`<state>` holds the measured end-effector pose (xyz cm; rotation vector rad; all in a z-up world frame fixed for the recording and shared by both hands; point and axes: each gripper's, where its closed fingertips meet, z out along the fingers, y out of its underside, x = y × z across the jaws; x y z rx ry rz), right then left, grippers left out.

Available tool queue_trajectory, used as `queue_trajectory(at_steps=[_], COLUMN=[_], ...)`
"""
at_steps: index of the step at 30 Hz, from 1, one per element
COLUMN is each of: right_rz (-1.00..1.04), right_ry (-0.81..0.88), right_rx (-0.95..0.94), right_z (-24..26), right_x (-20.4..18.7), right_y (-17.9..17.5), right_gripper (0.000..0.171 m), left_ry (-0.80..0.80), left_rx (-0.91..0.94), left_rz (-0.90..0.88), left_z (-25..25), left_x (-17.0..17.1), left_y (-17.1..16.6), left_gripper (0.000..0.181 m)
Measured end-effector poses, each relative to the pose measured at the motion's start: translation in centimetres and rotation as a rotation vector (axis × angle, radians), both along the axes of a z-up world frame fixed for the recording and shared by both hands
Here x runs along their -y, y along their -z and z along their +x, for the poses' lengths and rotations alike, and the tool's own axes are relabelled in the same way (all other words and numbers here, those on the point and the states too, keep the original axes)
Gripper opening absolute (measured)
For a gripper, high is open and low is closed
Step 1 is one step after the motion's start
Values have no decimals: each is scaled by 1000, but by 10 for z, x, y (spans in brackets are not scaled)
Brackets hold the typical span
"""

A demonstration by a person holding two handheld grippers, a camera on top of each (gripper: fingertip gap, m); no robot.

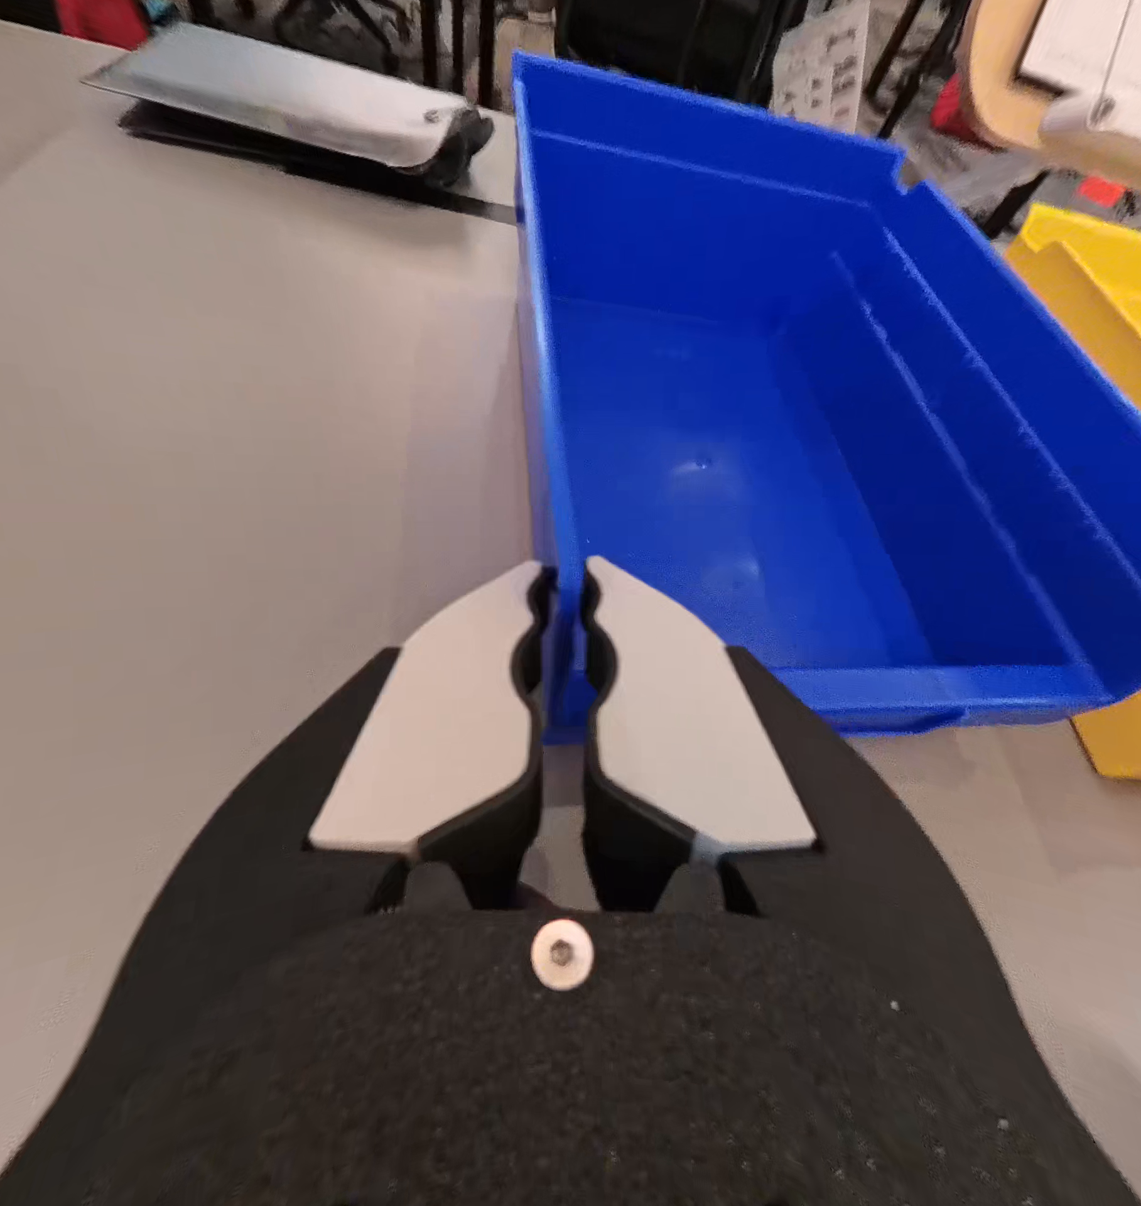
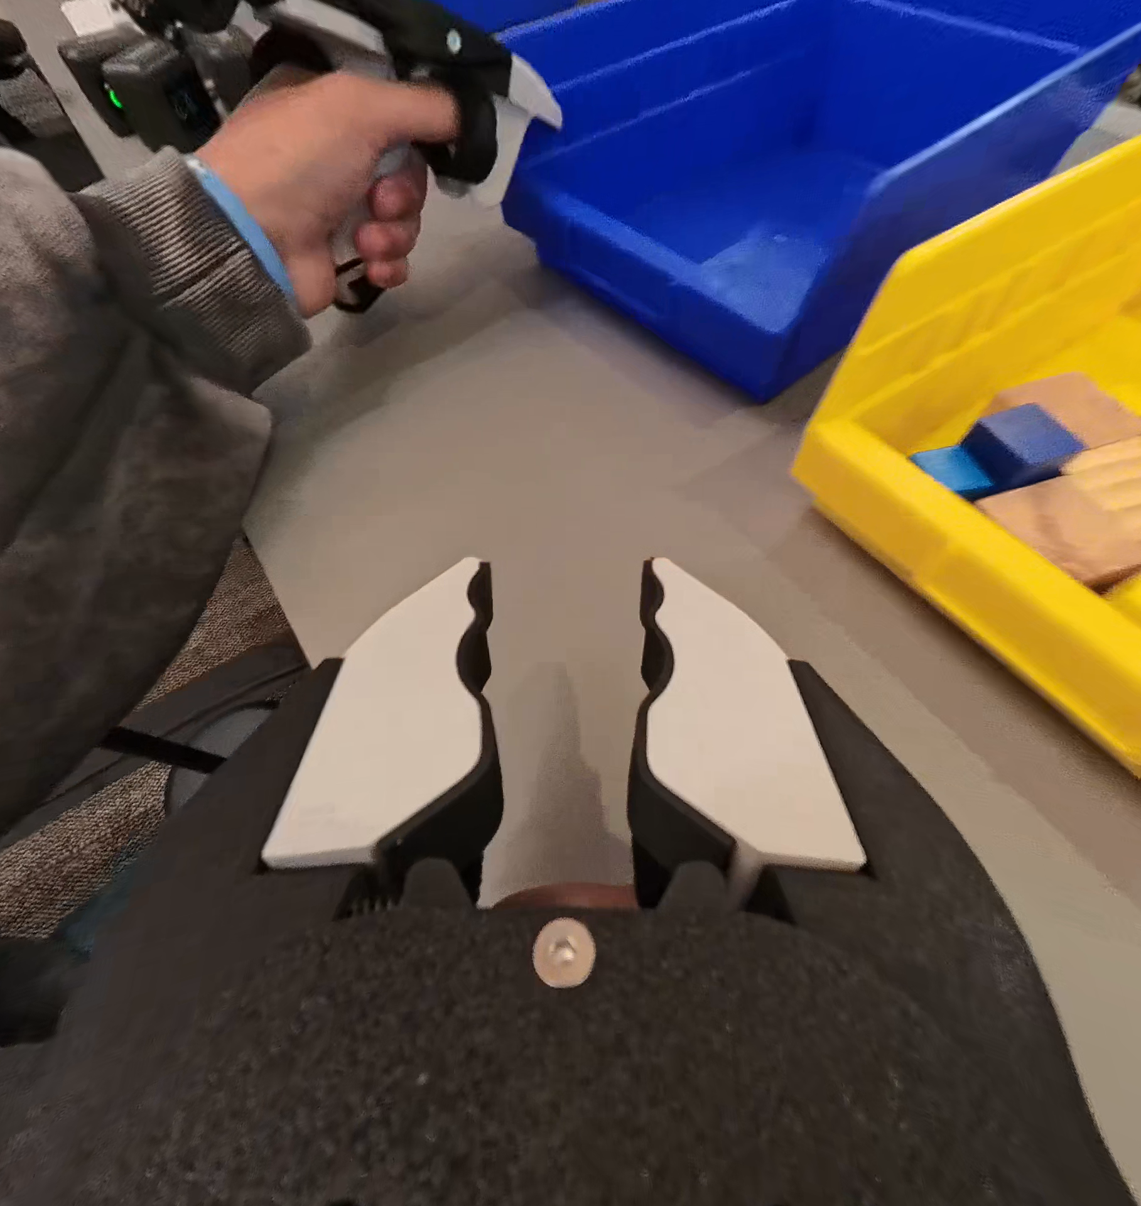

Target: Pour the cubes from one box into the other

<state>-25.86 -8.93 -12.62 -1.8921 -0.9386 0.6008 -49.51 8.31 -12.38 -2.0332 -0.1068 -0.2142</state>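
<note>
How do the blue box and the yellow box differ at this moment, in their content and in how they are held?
The blue box is empty; the yellow box holds blue and wooden cubes. The left tongs are shut on the blue box's wall; the yellow box is not gripped, as the right tongs stand open over the bare table. Both are open plastic bins, side by side on the same table.

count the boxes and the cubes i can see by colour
blue plastic box: 1
yellow plastic box: 1
blue cubes: 2 in view, in the yellow box
plain wooden cubes: at least 3, blurred and cut off by the frame edge
total: 2 boxes, at least 5 cubes
The blue box holds no cubes. The left claw is shut on its near wall.
</note>
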Motion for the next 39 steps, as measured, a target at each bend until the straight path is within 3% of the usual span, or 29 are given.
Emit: queue_trajectory(at_steps=[4,8,13,16,18,19,24,29,34,39], right_rz=[9,-10,4,-60,-114,-103,26,183,342,448], right_ry=[105,221,396,408,357,370,440,485,618,792], right_rx=[-29,-52,-55,-99,-65,-52,-39,-132,-173,-77], right_z=[-17,-29,-31,-40,-50,-49,-38,-3,97,237], right_x=[-10,-32,-66,-72,-67,-67,-62,-61,-72,-96], right_y=[4,5,-1,1,12,11,-22,-99,-181,-217], right_gripper=[54,64,63,49,14,11,2,3,3,5], left_ry=[-84,-164,-231,-254,-248,-243,-222,-218,-69,51], left_rx=[-51,-66,-113,-113,-121,-127,-153,-324,-338,-322], left_rz=[-10,-12,-35,-32,-25,-23,66,289,446,549], left_z=[-7,-2,7,10,12,13,21,54,144,277], left_x=[23,73,133,160,170,172,180,180,140,84], left_y=[0,0,1,1,0,0,-30,-113,-187,-233], left_gripper=[4,3,3,3,3,3,4,3,5,4])
